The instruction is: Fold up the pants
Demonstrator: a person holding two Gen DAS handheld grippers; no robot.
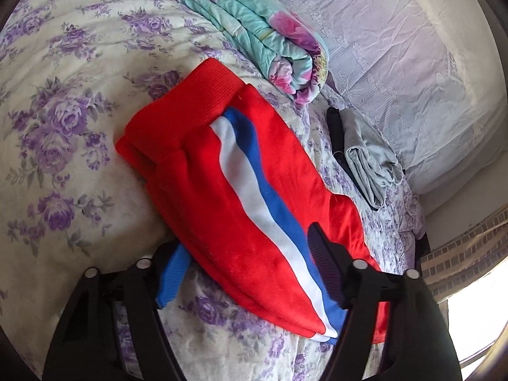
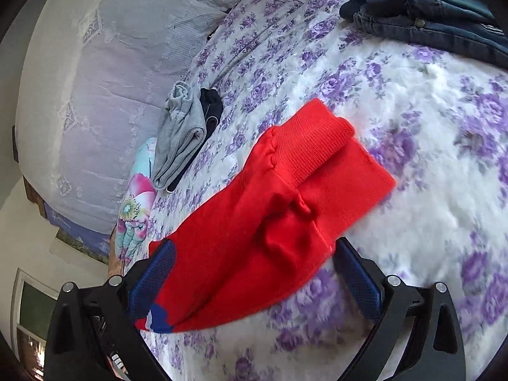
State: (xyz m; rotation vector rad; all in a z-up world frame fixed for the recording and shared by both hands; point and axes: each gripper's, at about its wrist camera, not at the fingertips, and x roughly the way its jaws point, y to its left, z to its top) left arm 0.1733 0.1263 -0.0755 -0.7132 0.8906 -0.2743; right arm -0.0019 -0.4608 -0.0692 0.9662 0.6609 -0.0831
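Note:
Red pants (image 1: 241,171) with a white and blue side stripe lie folded lengthwise on the floral bedspread (image 1: 63,111), ribbed waistband at the far end. My left gripper (image 1: 247,263) is open, its jaws straddling the near end of the pants, the right finger (image 1: 324,260) resting over the stripe. In the right wrist view the same pants (image 2: 270,222) lie between the wide-open jaws of my right gripper (image 2: 254,273), just above the cloth, nothing pinched.
A rolled teal floral quilt (image 1: 260,31) and folded grey and black clothes (image 1: 365,155) lie beyond the pants. A lilac pillow (image 1: 412,57) sits at the bed head. Folded jeans (image 2: 428,6) lie at the far right of the right wrist view.

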